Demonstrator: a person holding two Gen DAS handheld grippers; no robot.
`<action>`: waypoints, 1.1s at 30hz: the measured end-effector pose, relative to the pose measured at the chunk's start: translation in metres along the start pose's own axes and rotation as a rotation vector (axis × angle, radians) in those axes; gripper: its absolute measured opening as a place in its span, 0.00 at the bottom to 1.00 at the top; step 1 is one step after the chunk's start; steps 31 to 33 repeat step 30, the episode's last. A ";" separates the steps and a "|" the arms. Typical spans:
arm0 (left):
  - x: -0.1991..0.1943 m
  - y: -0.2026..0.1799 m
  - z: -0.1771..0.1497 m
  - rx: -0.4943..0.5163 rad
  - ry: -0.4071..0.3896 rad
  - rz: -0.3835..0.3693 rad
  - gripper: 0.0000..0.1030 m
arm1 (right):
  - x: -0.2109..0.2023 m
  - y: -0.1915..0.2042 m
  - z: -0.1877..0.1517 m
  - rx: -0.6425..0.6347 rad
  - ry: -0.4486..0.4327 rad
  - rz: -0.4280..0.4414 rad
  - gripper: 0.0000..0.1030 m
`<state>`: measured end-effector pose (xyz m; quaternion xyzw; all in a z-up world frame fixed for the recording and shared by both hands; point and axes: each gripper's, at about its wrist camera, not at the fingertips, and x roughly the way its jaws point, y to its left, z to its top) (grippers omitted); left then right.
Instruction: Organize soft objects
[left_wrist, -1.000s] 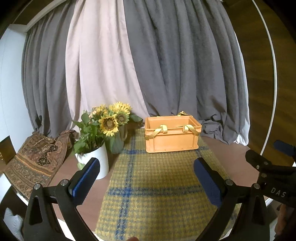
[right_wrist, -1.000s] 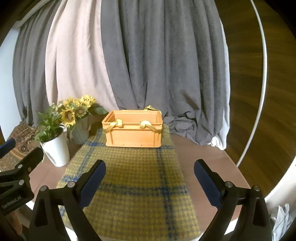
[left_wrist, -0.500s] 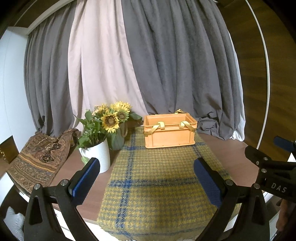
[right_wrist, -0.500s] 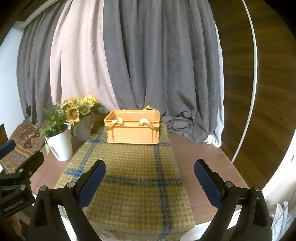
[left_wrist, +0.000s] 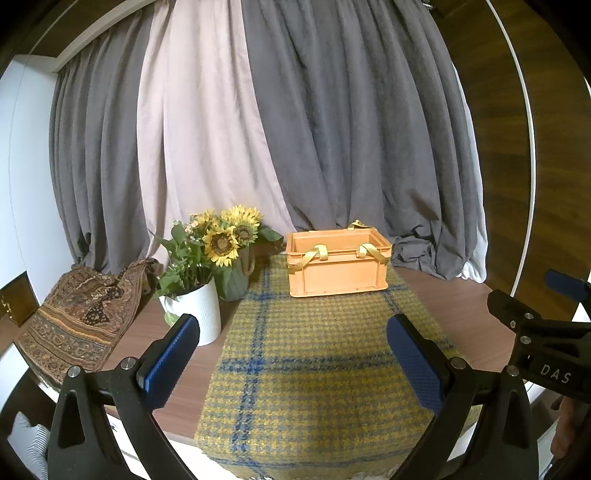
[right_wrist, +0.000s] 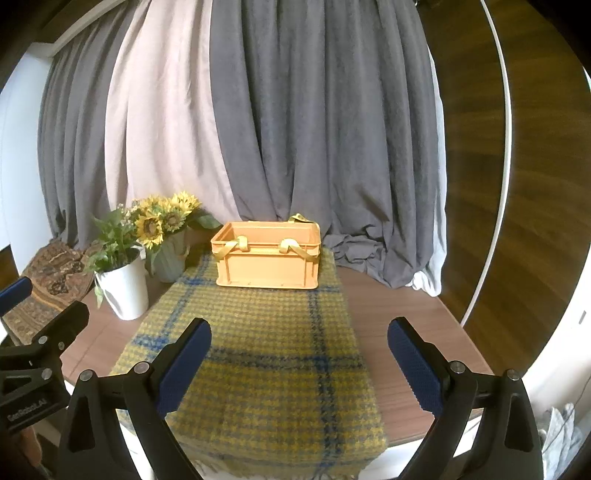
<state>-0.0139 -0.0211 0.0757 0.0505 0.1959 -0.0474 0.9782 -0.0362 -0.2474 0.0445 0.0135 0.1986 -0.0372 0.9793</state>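
the left gripper (left_wrist: 293, 363) and right gripper (right_wrist: 299, 365) are hovering at lower frame, fingers spread wide, gripping nothing. the orange crate (left_wrist: 338, 263) is sitting at frame center on the plaid blanket (left_wrist: 314, 369) covering the worktop (left_wrist: 443, 299). the sunflowers (left_wrist: 225, 238) are standing left of it.

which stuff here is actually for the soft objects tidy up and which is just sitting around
For the job:
orange crate
yellow plaid blanket
yellow straps draped over the crate rim
left tongs and right tongs, both open and empty

Just there:
sunflower vase
white plant pot
patterned cloth
curtains
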 end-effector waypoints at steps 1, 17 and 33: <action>-0.001 0.000 0.001 0.000 -0.001 0.000 1.00 | 0.000 0.000 0.000 0.001 0.001 -0.001 0.95; -0.001 -0.005 0.008 0.006 -0.008 0.008 1.00 | 0.001 -0.002 0.000 0.001 0.002 0.001 0.95; 0.002 -0.003 0.009 0.003 -0.007 0.010 1.00 | 0.002 0.002 0.000 0.000 0.002 -0.003 0.95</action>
